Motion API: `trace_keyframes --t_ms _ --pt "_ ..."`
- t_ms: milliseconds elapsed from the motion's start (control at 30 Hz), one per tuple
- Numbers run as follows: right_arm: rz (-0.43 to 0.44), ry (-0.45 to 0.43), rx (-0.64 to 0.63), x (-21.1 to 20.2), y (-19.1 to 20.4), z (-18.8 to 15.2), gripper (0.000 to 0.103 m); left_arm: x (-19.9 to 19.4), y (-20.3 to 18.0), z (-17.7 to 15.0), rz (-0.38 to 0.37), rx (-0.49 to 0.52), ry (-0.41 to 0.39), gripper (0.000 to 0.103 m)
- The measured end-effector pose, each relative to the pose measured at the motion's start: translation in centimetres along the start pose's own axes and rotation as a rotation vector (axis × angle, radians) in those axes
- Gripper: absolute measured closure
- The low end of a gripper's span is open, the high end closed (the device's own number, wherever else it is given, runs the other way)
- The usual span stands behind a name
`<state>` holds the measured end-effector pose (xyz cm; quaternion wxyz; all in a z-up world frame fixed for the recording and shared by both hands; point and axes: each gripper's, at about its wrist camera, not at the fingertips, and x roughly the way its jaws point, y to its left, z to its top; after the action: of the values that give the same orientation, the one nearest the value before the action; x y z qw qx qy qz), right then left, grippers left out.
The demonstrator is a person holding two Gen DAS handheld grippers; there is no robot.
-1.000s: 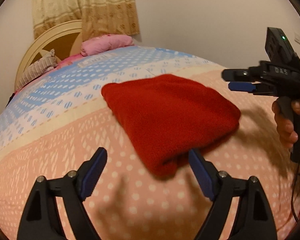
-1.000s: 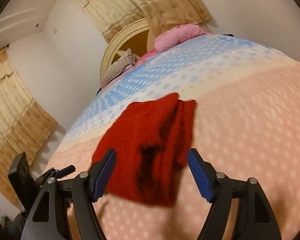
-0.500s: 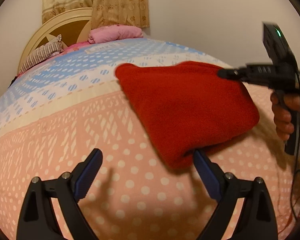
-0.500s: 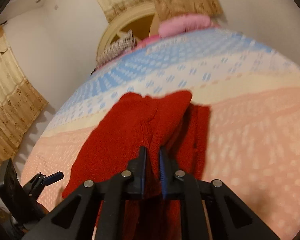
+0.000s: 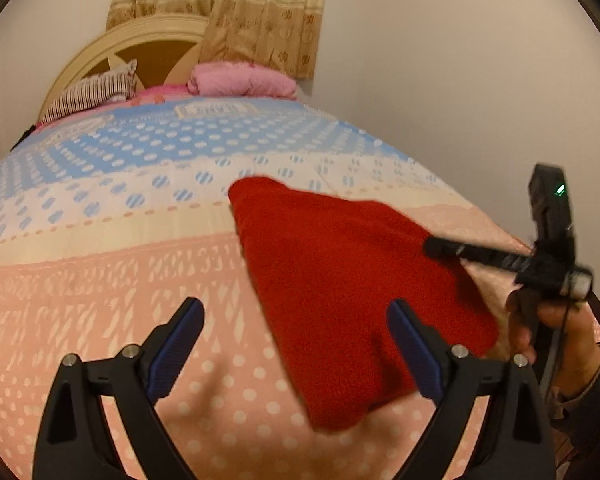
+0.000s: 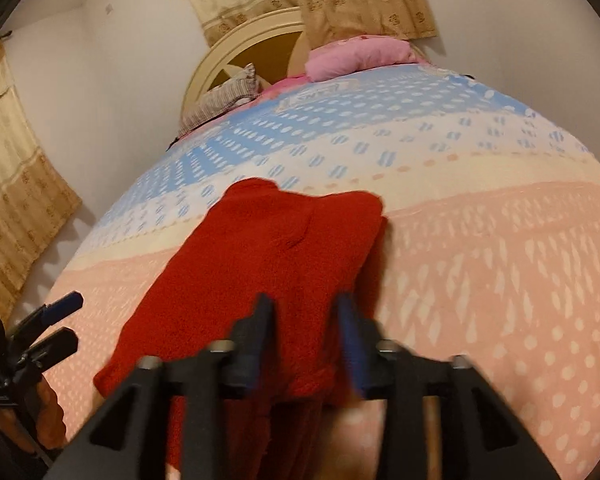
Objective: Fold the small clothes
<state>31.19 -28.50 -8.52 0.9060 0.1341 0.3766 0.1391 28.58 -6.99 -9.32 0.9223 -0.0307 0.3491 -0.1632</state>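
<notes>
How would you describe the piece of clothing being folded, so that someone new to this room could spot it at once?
Start from the bed with its round cream headboard and dotted cover in blue, white and pink bands. On the pink band nearest the grippers lies a folded red fleece garment. It is the only solid red thing there; the pink pillow and striped pillow sit far off at the headboard.
</notes>
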Motion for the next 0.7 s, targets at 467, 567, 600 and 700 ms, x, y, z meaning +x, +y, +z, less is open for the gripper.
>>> trace_keyframes --t_ms 467,567,600,700 --pt "0.094 0.134 0.251 6.2 -5.6 2.1 0.046 4.0 1.1 -2.3 -0.017 -0.051 0.108 0.005" --pt "0.116 0.150 0.278 7.2 -6.0 2.3 0.046 4.3 1.0 -2.4 -0.029 -0.055 0.117 0.005" --pt "0.131 0.155 0.282 7.5 -6.0 2.5 0.046 4.3 1.0 -2.4 -0.032 -0.056 0.119 0.005" --pt "0.148 0.165 0.274 8.2 -5.8 2.7 0.054 4.5 1.1 -2.3 -0.044 -0.062 0.125 0.005"
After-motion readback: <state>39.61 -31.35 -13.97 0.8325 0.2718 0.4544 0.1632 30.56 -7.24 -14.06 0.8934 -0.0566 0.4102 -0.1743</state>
